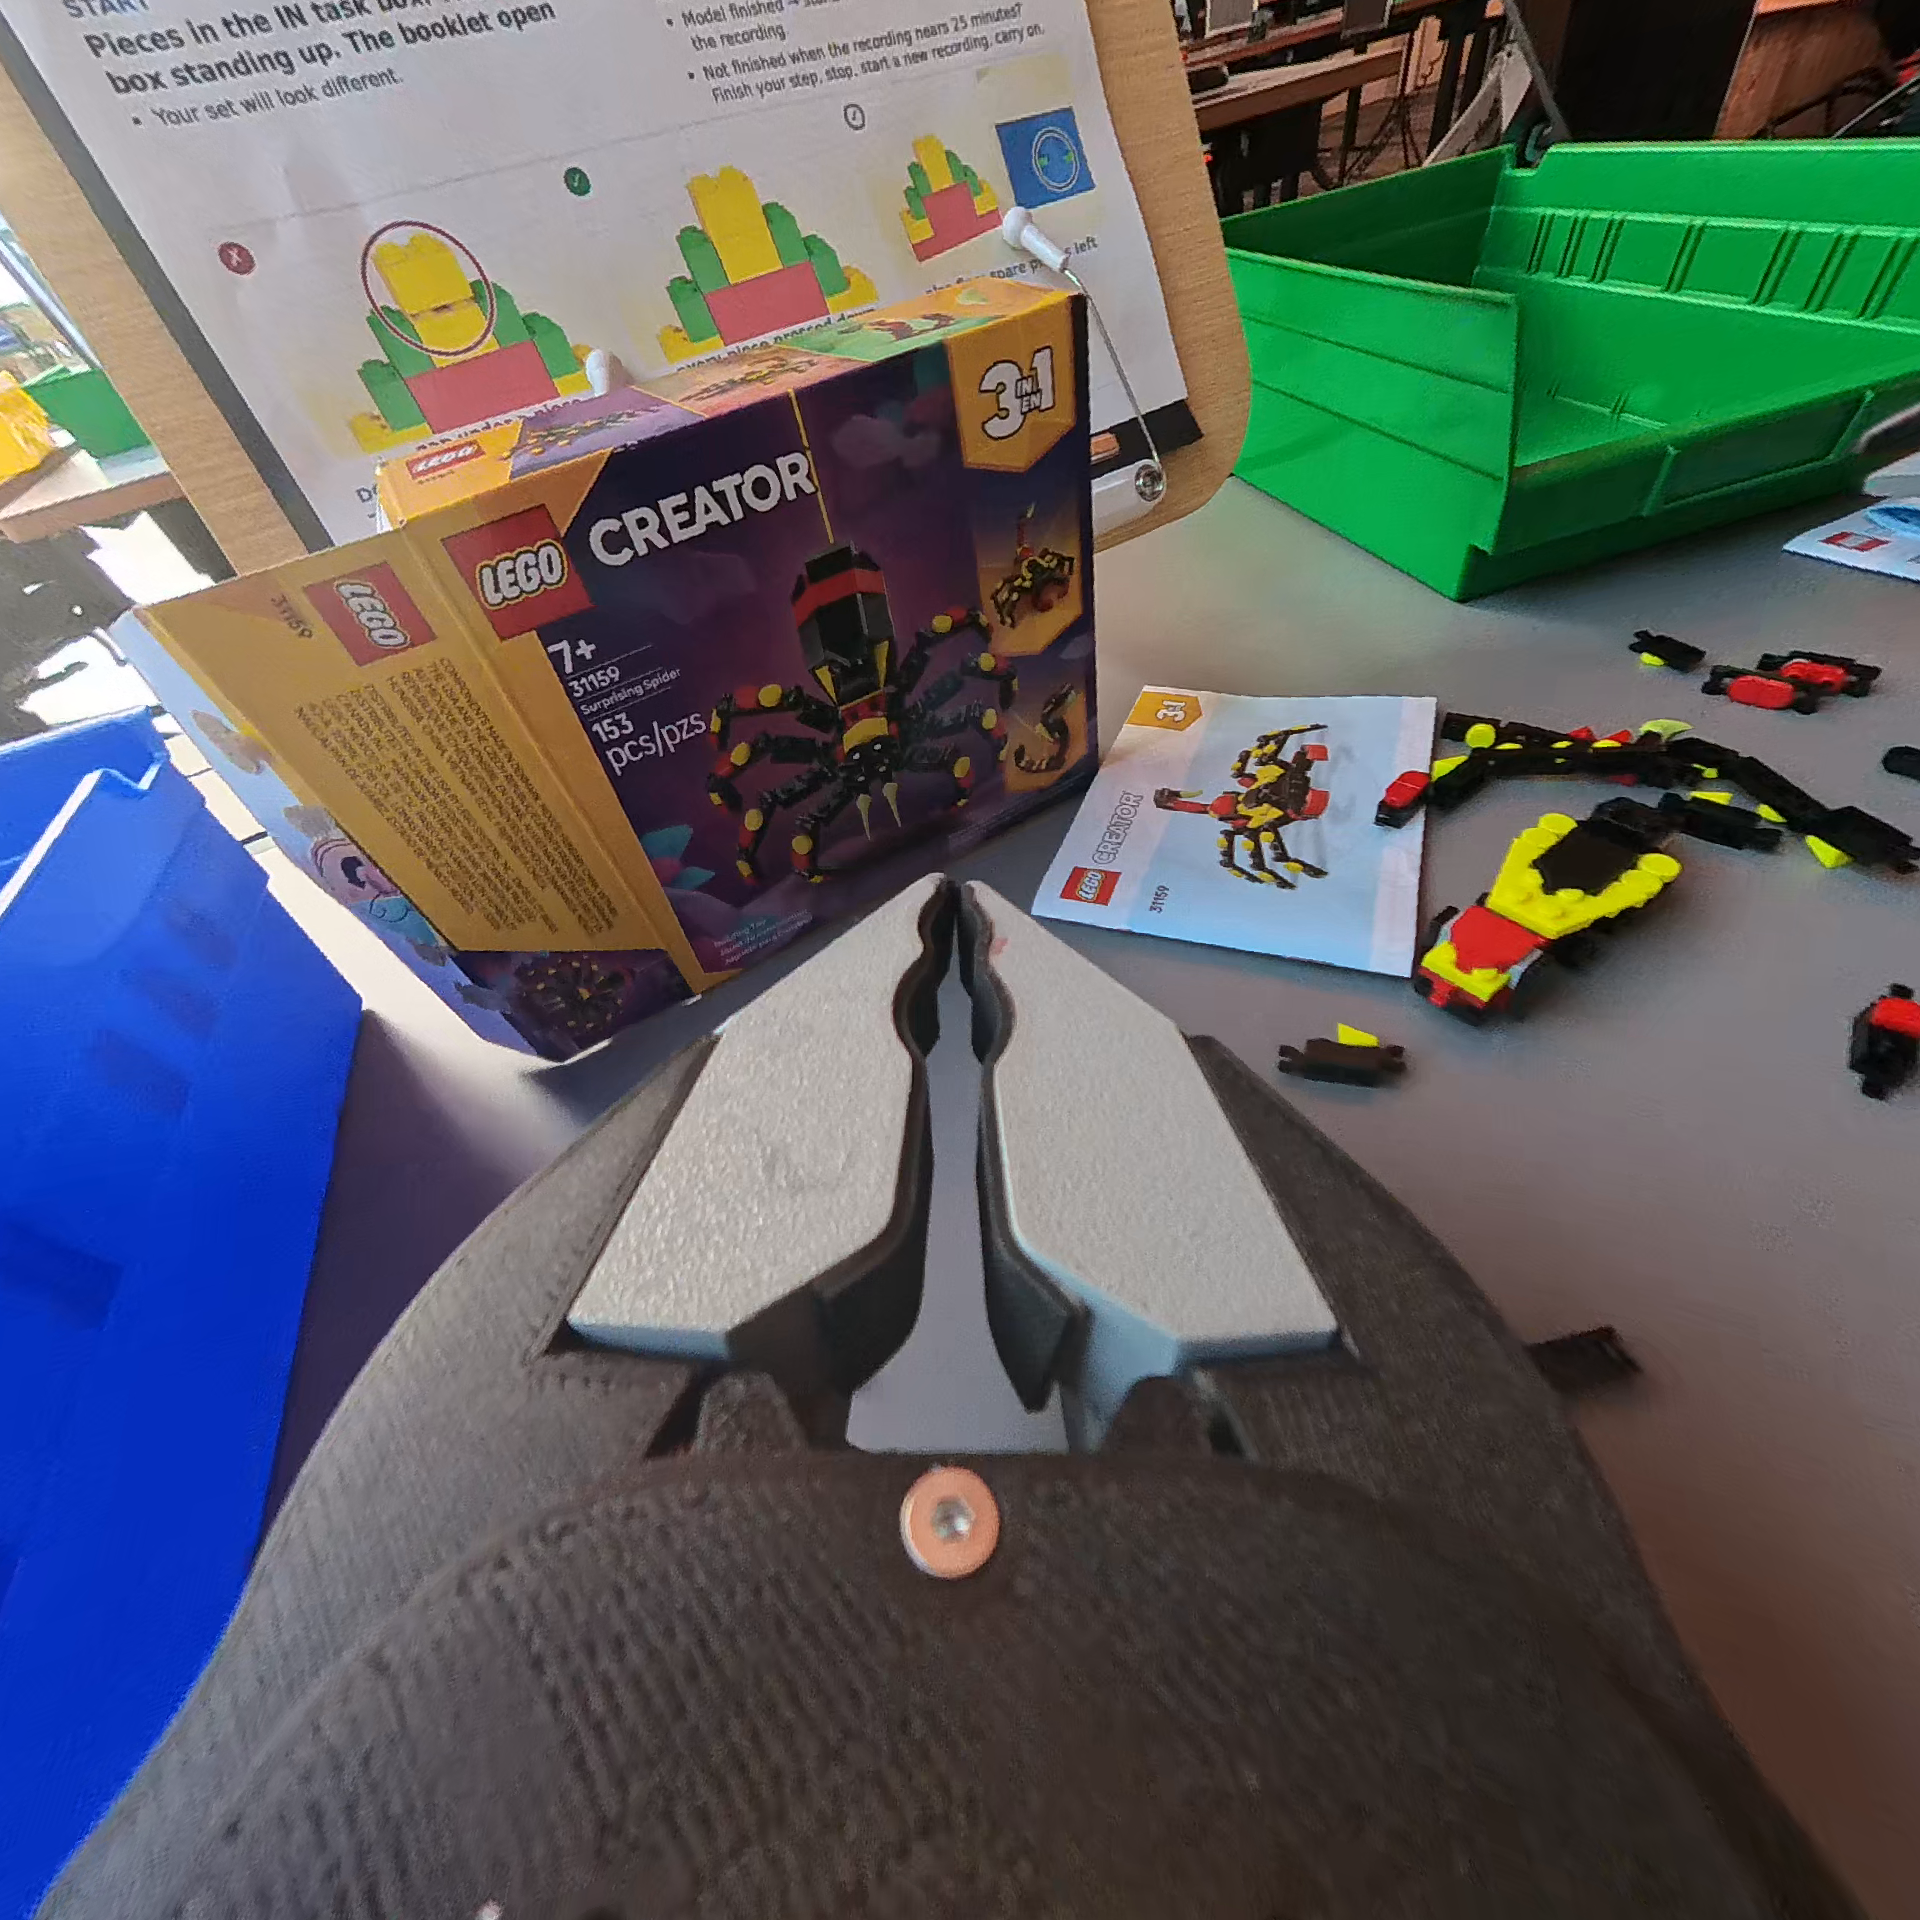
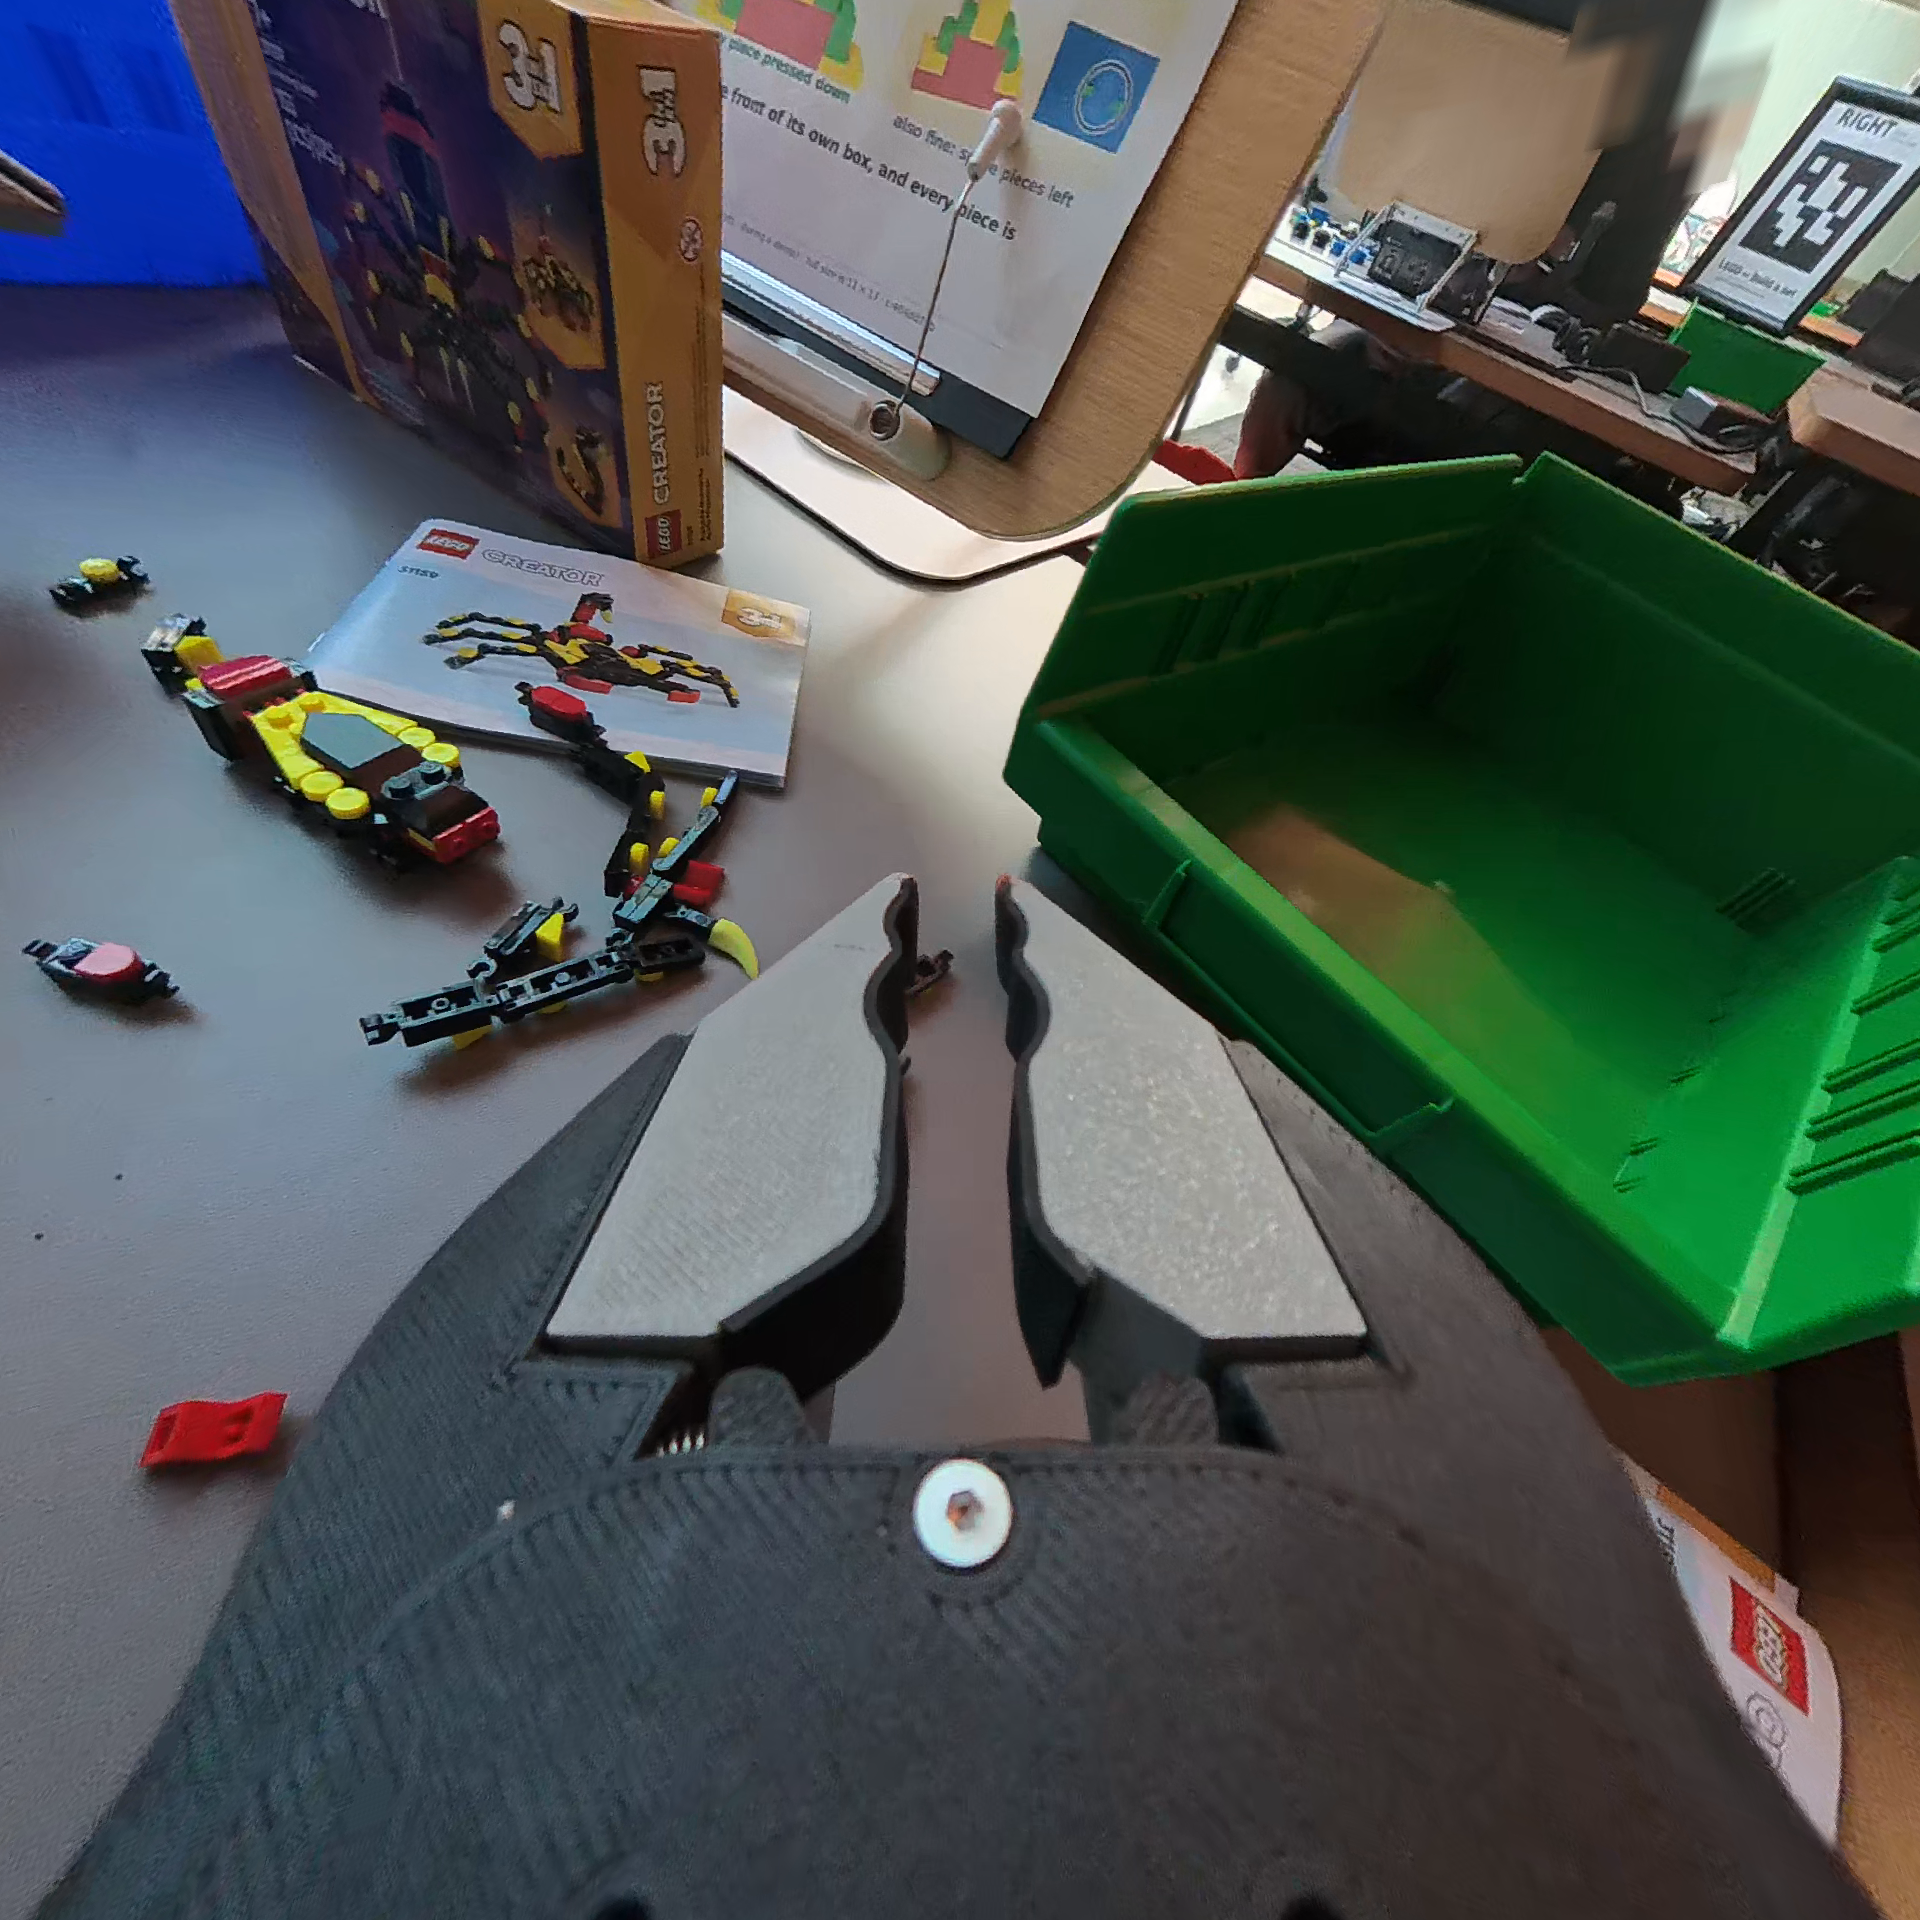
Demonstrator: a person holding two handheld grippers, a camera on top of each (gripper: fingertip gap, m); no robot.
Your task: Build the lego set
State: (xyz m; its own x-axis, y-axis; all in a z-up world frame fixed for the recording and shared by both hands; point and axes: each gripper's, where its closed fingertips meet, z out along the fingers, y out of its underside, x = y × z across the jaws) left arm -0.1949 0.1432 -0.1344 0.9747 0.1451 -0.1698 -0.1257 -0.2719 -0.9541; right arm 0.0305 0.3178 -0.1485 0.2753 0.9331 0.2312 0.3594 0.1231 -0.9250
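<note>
You see a purple and orange-yellow box (image 1: 748, 665), a pale blue booklet (image 1: 1247, 831), black, yellow and red bricks (image 2: 343, 769), a green bin (image 2: 1507, 935) and a blue bin (image 1: 135, 1143).

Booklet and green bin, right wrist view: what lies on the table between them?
Nothing: between the booklet and the green bin only bare table shows in the right wrist view. The toy bricks lie left of that stretch.
</note>
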